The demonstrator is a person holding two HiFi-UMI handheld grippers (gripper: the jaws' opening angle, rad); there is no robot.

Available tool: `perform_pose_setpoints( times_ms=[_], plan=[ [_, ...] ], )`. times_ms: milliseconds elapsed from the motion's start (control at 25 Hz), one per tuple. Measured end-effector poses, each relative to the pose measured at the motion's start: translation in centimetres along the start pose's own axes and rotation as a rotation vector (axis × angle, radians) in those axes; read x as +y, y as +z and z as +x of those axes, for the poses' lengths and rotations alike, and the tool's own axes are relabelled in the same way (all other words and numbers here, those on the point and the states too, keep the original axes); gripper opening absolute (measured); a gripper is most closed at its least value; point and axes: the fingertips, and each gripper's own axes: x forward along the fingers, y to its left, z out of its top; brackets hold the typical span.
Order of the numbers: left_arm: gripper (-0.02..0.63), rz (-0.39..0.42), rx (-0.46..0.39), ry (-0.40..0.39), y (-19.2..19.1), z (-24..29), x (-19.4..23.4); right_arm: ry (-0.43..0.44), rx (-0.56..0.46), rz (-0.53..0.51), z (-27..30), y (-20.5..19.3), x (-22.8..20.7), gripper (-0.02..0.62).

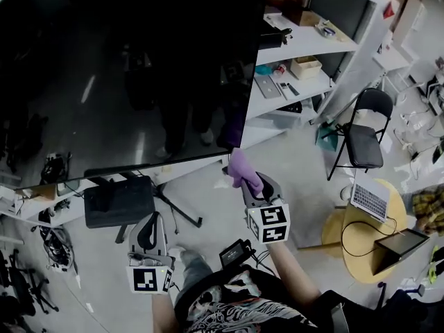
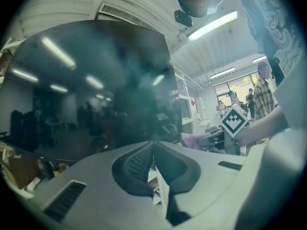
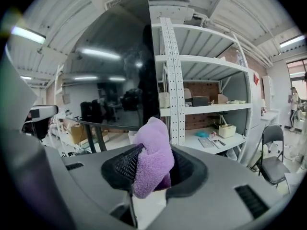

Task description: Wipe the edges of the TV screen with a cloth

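Right gripper view: right gripper (image 3: 152,169) clamps the purple cloth (image 3: 154,150), held at the TV screen (image 3: 115,66) lower right corner; contact possibly made, unclear. Left gripper (image 2: 154,150) has its jaws together and empty, low beneath the screen.

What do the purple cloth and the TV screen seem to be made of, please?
The purple cloth looks like soft microfibre or fleece: its surface is fuzzy and matte. The TV screen looks like glossy glass or plastic: its dark surface shows clear reflections.
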Motion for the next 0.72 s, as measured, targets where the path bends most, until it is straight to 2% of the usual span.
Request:
perform_pose_setpoints(
  times_ms=[400,720],
  plan=[
    [0.017,-0.034,-0.005,0.057,-0.5,-0.3,3.4,0.004,-0.003,-0.027,2.5,1.9,0.7,0.161],
    [0.017,-0.048,-0.001,0.026,-1.0,0.8,3.8,0.011,0.013,-0.04,3.5,2.3,1.3,0.161]
  ],
)
